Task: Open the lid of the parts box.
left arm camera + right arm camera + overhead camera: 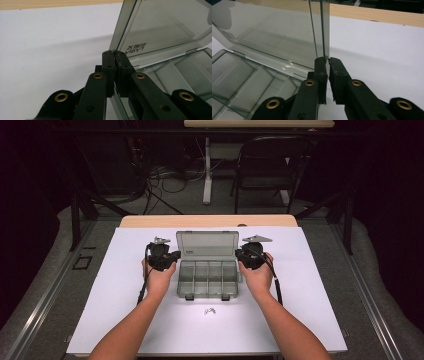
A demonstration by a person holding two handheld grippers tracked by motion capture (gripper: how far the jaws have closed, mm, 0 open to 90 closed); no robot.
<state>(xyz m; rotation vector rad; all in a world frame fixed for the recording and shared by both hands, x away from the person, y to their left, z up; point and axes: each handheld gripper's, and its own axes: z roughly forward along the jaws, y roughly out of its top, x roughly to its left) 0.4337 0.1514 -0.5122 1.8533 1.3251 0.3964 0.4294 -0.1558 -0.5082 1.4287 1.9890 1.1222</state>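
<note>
White table sheet (pixel 125 285), dark room beyond — both tools (pixel 165 256) (pixel 250 255) clamped on open box (pixel 207 277) walls.

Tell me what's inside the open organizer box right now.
The organizer box shows bare divided compartments, nothing in them. Its raised lid is pinched at the side edges by the left gripper and right gripper, whose jaws cover nearby corners.

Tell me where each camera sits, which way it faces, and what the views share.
High view: above the person's side, looking forward and down on the white table; both forearms, left gripper and right gripper show.
Left gripper view: rides the left gripper, facing the clear compartment box; its black jaws show, closed on the lid's edge.
Right gripper view: rides the right gripper, facing the box's other side; jaws closed on the lid.
Shared: the open box.
</note>
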